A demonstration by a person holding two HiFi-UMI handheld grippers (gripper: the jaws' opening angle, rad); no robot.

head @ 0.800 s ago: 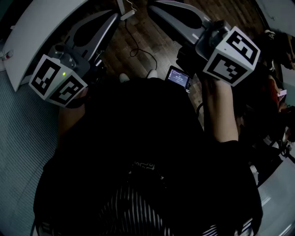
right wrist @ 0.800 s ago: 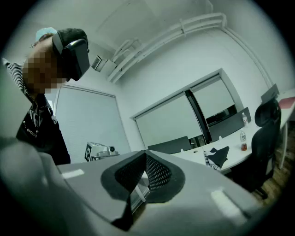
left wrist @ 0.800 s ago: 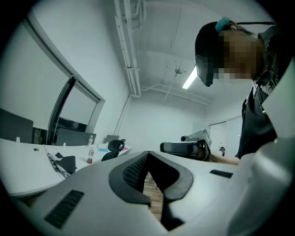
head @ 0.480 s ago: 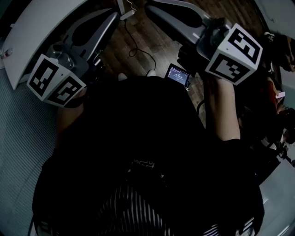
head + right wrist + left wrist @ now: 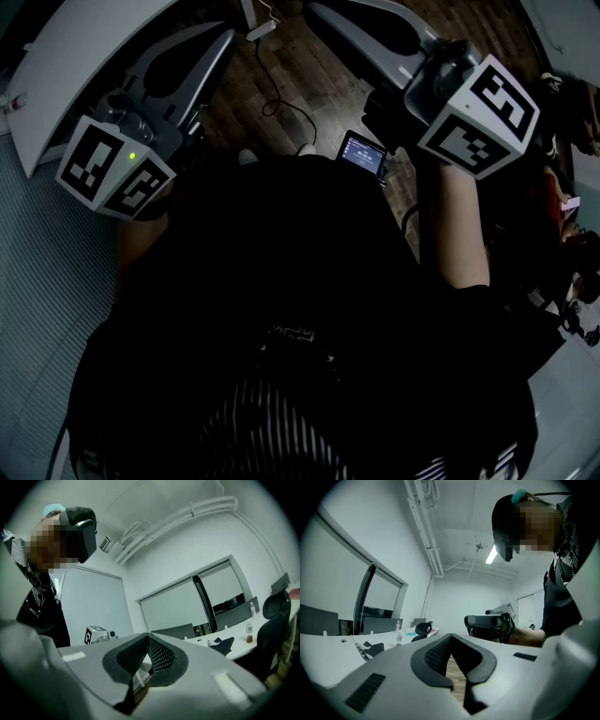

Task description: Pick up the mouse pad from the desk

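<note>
L grip: left hand-held gripper, jaw tips together, nothing btwn them; only wood floor shows thru the gap lower down.
R grip: right hand-held gripper, jaws together too, empty. Both held about level in front of the person's chest.
Pads: pads are dark rubber w/ a fine dotted grain, wedge-shaped, set in smooth pale-grey plastic shells w/ rounded edges.
Cubes: a marker cube on each gripper, matte white w/ black square codes; L one shows a small green light.
Below: floor is dark wood planks, w/ a thin black cable looping over it. A small screen is lit, just beyond the person's front.
Tabletop: tabletop is white and smooth w/ a curved edge. It sits up-left in head view, beside the L gripper, under neither one.
Mouse pad: can't pick it out for sure in any view. A dark flat thing lies on a far white tabletop in right gripper view. Poss. the pad, can't tell.
Done: nothing, as I judge it. No approach, no contact, no lift.
Left: the whole job. Face the tabletop, find the pad, open jaws, pinch an edge (thin flat item, prob. flexible), lift clear.
</note>
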